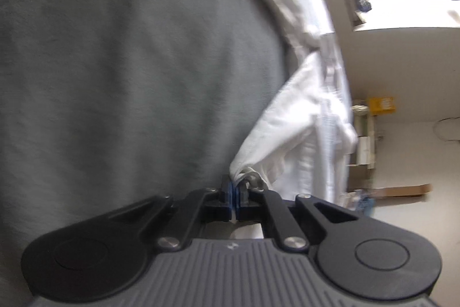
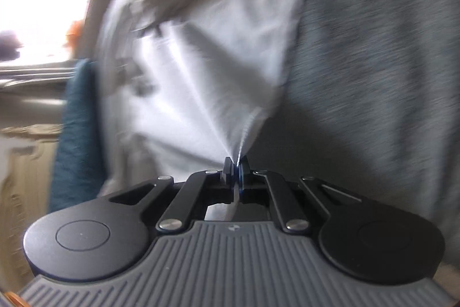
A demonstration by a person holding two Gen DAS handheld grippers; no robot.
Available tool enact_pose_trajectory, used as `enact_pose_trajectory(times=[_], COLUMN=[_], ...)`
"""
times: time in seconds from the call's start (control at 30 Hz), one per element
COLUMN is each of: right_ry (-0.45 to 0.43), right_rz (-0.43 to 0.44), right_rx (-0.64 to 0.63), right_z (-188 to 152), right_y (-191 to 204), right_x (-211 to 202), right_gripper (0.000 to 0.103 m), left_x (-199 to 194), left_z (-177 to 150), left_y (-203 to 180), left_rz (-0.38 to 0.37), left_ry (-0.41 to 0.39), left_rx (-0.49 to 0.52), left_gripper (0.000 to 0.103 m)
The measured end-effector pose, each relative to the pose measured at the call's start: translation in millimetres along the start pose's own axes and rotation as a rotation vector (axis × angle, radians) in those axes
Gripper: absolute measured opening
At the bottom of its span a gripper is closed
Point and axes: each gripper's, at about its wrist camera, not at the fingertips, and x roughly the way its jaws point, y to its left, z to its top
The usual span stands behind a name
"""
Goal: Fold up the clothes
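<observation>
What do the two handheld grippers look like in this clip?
The left gripper and right gripper match: black linkage arms with silver pivot screws, round black discs at both sides, a ribbed grey body bearing a small logo, and blue-padded fingertips. No cables or sleeves show.

no legible text, label or number anywhere

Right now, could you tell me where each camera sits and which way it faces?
Left wrist: rides the left tool, looking along its fingers, which pinch a white garment over grey fabric.
Right wrist: rides the right tool, fingers also shut on the white garment, grey fabric beside.
Shared: garment, grey fabric.
</observation>
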Motion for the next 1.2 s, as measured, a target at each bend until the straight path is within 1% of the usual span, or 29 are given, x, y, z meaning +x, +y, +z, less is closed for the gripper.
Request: enact_pose_trajectory(times=[0.03,0.1,0.13,0.17,0.2,0.23,0.33,0.37,0.43,0.53,0.63,0.67,0.73,0.8,0.87,0.93,1.0,1.1,1.2], right_ry=[-0.006,-0.018,-0.022,-0.032,-0.053,-0.076,-0.185,-0.216,-0.229,-0.076,0.146,0.214,0.319,0.375,0.405,0.432,0.441,0.469,0.499], right_rz=[-0.038,-0.087,-0.106,-0.134,-0.164,-0.194,-0.254,-0.242,-0.163,0.014,0.158,0.195,0.216,0.194,0.167,0.177,0.194,0.234,0.232], right_rx=[0.013,0.058,0.063,0.059,0.037,0.013,-0.111,-0.163,-0.269,-0.361,-0.349,-0.339,-0.315,-0.299,-0.260,-0.196,-0.156,-0.128,-0.152], right_z=[3.4,4.8,3.5,1.3,-1.4,-4.3,-17.8,-23.6,-34.3,-52.0,-74.3,-81.7,-95.1,-106.4,-113.9,-115.2,-117.1,-127.6,-138.1], right_y=[-8.3,-22.2,-26.2,-27.2,-26.3,-24.9,-6.7,3.5,27.2,62.6,90.3,98.4,110.3,117.4,116.6,111.8,108.6,109.2,112.4], right_x=[0.6,0.8,-0.5,-3.2,-7.4,-12.2,-33.4,-38.7,-41.1,-13.4,45.4,66.2,109.3,145.2,167.8,187.5,197.4,205.9,213.5], right_gripper=[0.006,0.006,0.009,0.015,0.019,0.027,0.029,0.030,0.030,0.033,0.033,0.033,0.033,0.033,0.033,0.033,0.033,0.033,0.033], left_x=[4.4,10.8,12.0,11.9,11.6,11.1,8.9,9.2,10.2,9.5,8.8,8.2,5.8,5.1,4.4,4.0,4.7,6.2,7.6], left_z=[-1.3,-4.7,-5.8,-5.8,-5.5,-5.2,-3.4,-1.5,0.4,-2.6,-5.7,-6.8,-9.3,-11.0,-11.6,-11.1,-9.7,-6.2,-4.4], left_y=[4.3,9.9,11.4,12.6,13.9,15.1,17.8,18.4,18.3,17.2,12.2,9.7,5.5,2.9,2.8,5.5,8.6,15.7,20.1], left_rz=[0.006,0.029,0.029,0.025,0.021,0.018,0.006,0.000,-0.013,-0.023,-0.020,-0.015,-0.005,0.003,0.002,-0.007,-0.019,-0.045,-0.067], left_ry=[0.018,0.045,0.053,0.056,0.059,0.062,0.069,0.072,0.079,0.076,0.064,0.060,0.053,0.049,0.048,0.053,0.060,0.073,0.081], left_rx=[-0.005,-0.002,0.004,0.006,0.006,0.006,0.013,0.014,0.019,0.043,0.095,0.119,0.172,0.211,0.234,0.246,0.251,0.234,0.218], left_gripper=[0.003,0.003,0.004,0.005,0.007,0.008,0.011,0.012,0.016,0.018,0.022,0.024,0.024,0.024,0.024,0.024,0.024,0.024,0.024])
